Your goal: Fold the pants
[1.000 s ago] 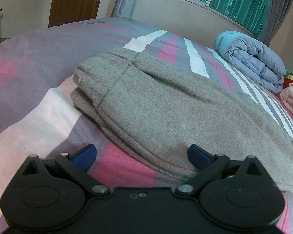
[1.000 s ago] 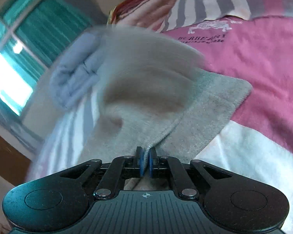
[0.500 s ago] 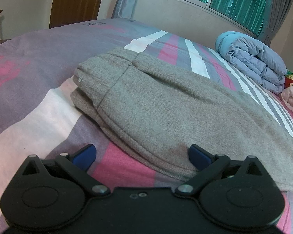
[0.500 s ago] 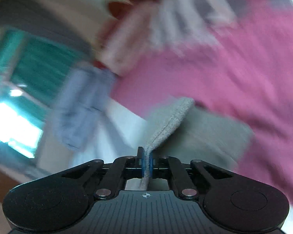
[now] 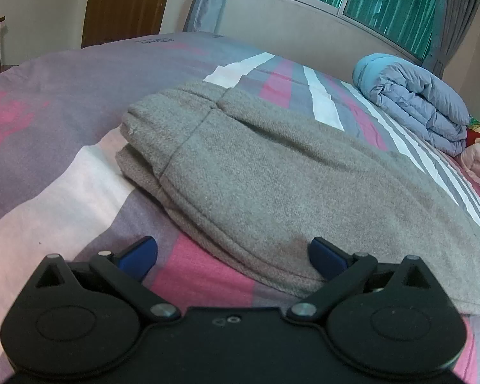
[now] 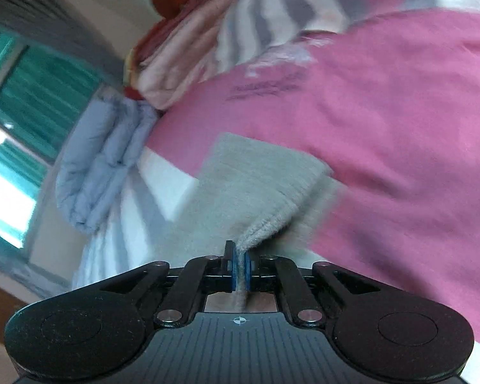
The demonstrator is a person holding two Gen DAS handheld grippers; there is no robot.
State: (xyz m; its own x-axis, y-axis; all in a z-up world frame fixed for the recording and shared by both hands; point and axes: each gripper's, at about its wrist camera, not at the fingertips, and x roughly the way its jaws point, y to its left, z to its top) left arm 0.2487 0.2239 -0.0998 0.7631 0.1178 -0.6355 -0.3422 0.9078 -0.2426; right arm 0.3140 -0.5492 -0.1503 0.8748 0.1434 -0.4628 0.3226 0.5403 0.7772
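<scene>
Right gripper [image 6: 239, 270]: clamped tight on a hem of the grey pants [image 5: 272, 172], cloth pinched between the blue pads and lifted off the bed [image 5: 48, 134], presumably so that end can be carried over the rest. Tilted and blurred view there, so the exact part of the hem pinched: hard to tell. Left gripper [image 5: 233, 254]: jaws wide, nothing between the pads, low over the near edge of the pants, right finger [image 5: 326, 256] just touching or just above the cloth; likely parked there to pin or catch the fold line. Pants: flat along the striped bed, doubled lengthwise, waistband end at the far left, one more fold probably due. Quilt [image 5: 412, 99] rolled near the window, well apart, out of the way.
</scene>
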